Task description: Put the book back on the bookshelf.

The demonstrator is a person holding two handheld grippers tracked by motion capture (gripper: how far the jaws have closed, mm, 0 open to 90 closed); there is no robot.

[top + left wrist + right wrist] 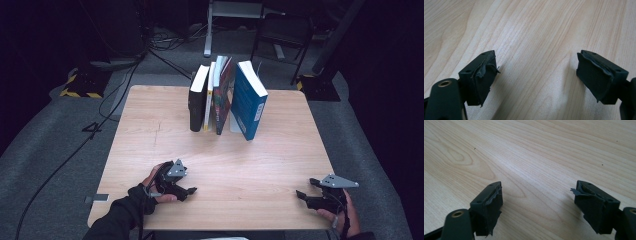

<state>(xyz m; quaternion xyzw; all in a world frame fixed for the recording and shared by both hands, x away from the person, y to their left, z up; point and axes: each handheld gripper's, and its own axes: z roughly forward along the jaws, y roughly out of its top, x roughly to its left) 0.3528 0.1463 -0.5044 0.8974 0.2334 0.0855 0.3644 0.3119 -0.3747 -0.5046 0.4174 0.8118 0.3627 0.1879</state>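
Several books stand upright in a row at the table's far middle: a black book (198, 98) at the left, a thin white and yellow one (209, 97), a dark red one (224, 95), and a blue book (249, 100) leaning at the right. My left gripper (191, 190) rests low at the near left of the wooden table (270, 165), open, with bare wood between its worn pads (484, 80). At the near right edge, my right gripper (299, 194) is also open with nothing between its pads (490, 206). Both point inward, well short of the books.
The table stands on grey carpet. Cables (75, 145) trail across the floor at the left, a yellow-and-black striped base (80, 82) sits at the far left, and a metal stand (210, 30) and chair legs (280, 40) lie beyond the table's far edge.
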